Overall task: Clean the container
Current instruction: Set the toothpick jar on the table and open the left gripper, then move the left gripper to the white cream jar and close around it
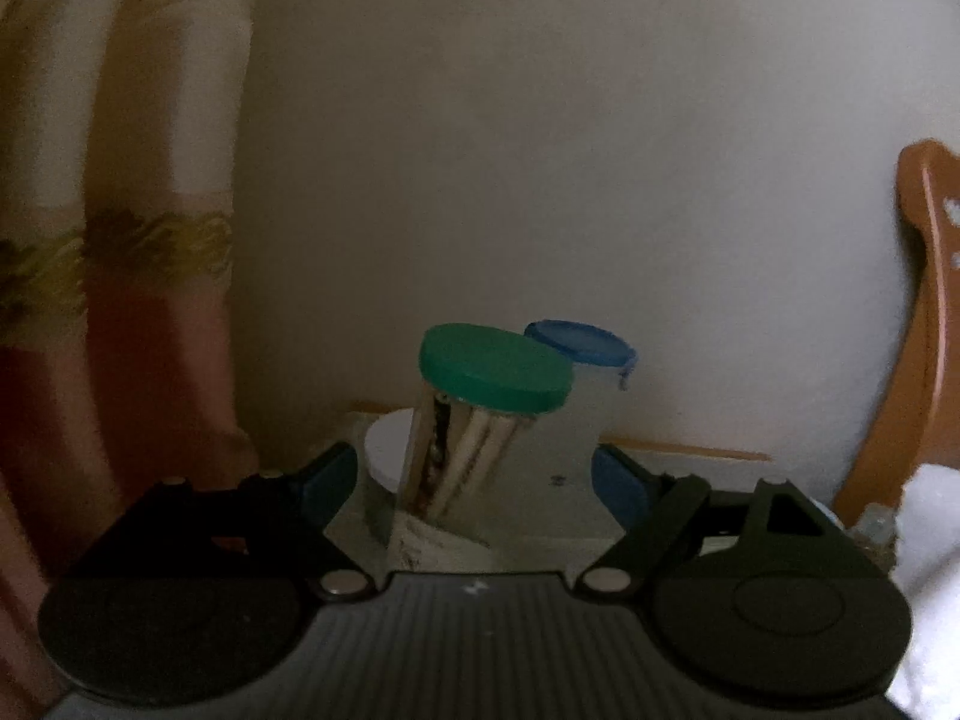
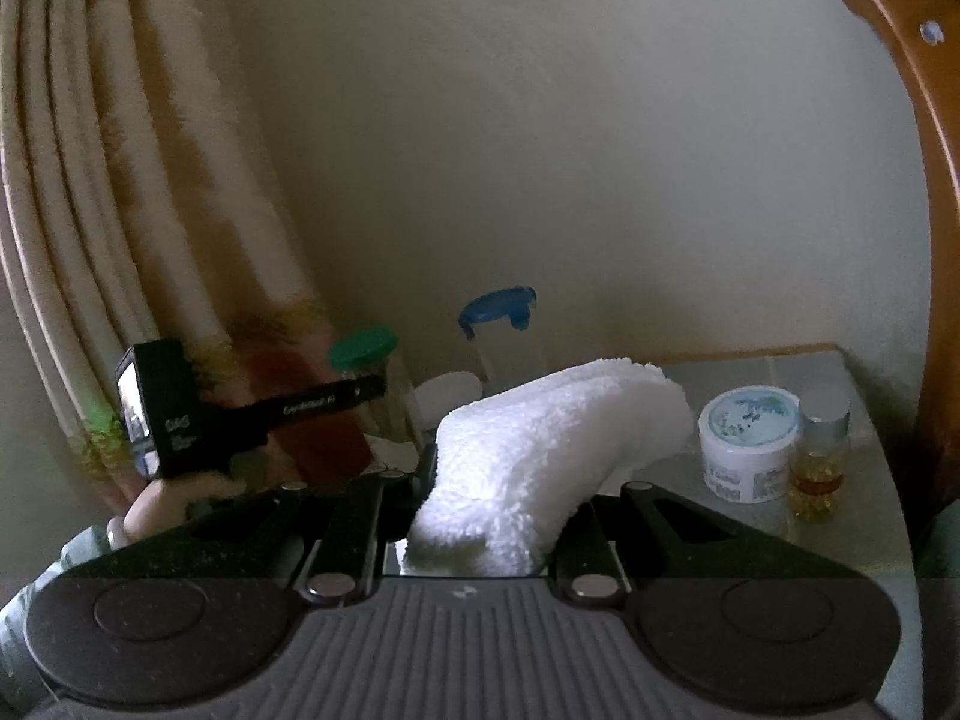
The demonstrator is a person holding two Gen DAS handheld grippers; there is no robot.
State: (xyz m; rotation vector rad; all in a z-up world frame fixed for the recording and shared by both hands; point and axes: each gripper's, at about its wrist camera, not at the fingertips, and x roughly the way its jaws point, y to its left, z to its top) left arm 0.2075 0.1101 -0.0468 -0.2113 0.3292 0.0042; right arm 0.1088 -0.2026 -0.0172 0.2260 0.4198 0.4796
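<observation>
fingers of left gripper (image 1: 474, 477) spread, clear around green-lidded container (image 1: 474, 420); right gripper (image 2: 498, 504) pinches white cloth (image 2: 540, 450).

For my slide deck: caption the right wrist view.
Right gripper clamps a white cloth beside the green-lidded container.

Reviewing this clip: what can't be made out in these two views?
- Green-lidded container: base hidden behind left gripper, left wrist view.
- Blue-lidded container: lower part hidden by white cloth, right wrist view.
- White jar: label print too small.
</observation>
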